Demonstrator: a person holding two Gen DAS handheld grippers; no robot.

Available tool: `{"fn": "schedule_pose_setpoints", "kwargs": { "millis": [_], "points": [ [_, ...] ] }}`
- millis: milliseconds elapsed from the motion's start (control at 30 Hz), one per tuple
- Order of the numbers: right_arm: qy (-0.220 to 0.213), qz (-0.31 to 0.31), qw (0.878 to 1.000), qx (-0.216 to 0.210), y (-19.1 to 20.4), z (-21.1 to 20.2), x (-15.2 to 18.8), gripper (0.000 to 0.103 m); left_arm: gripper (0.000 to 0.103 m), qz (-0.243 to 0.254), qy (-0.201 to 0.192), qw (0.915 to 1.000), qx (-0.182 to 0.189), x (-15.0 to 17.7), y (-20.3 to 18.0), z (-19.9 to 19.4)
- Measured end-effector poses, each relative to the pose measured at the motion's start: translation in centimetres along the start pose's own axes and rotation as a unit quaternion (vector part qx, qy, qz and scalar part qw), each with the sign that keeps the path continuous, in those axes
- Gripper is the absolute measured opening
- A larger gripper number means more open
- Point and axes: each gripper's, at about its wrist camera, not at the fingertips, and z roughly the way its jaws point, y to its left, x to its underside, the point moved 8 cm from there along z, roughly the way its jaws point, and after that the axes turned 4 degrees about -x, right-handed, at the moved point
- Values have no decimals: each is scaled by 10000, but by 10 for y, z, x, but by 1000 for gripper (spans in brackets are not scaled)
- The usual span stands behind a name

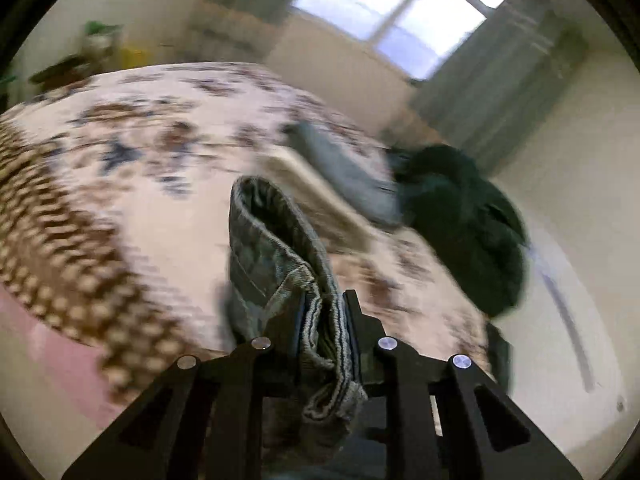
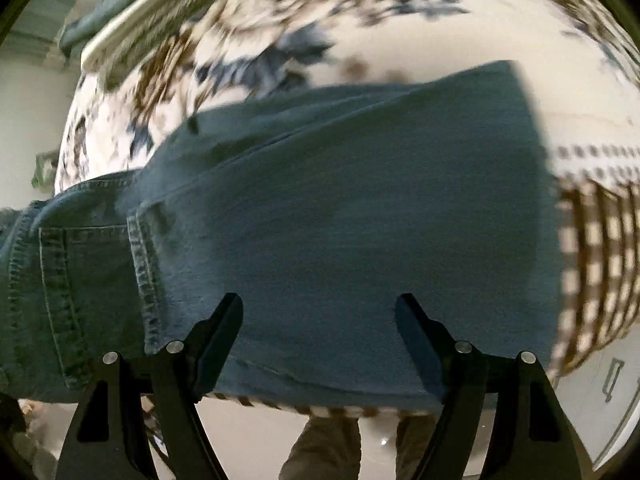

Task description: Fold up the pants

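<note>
The pants are faded blue-grey jeans. In the left wrist view my left gripper [image 1: 324, 300] is shut on a bunched fold of the jeans [image 1: 272, 252], with a hem and seam between the fingers, held above the bed. In the right wrist view the jeans [image 2: 340, 220] lie flat and folded across the bed near its edge, with a back pocket [image 2: 76, 292] at the left. My right gripper [image 2: 320, 316] is open and empty, its fingers spread just over the jeans' near edge. The view is motion-blurred.
The bed [image 1: 140, 140] has a floral cover with a brown checked border [image 2: 592, 272]. A stack of folded clothes [image 1: 344, 172] and a dark green garment [image 1: 468, 220] lie at its far side. A window [image 1: 400, 12] and wall stand behind. The person's legs [image 2: 328, 448] show below the bed edge.
</note>
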Motion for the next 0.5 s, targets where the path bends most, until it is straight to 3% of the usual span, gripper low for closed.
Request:
{"fn": "schedule_pose_setpoints", "kwargs": {
  "millis": [100,200,333,500],
  "points": [
    [-205,226,9995,-12,-28,-33,3,80,15,382,391,9966,613,34,-79,20],
    [-406,522,9978,103,-74,-66,2,80,15,687,825,9894,983,79,-134,48],
    [-566,943,9932,390,-140,-96,5,80,16,1352,1765,9675,1207,166,-189,107],
    [-713,1326,9873,516,-199,-117,8,81,15,1615,2957,9361,1006,244,-200,160]
  ]
}}
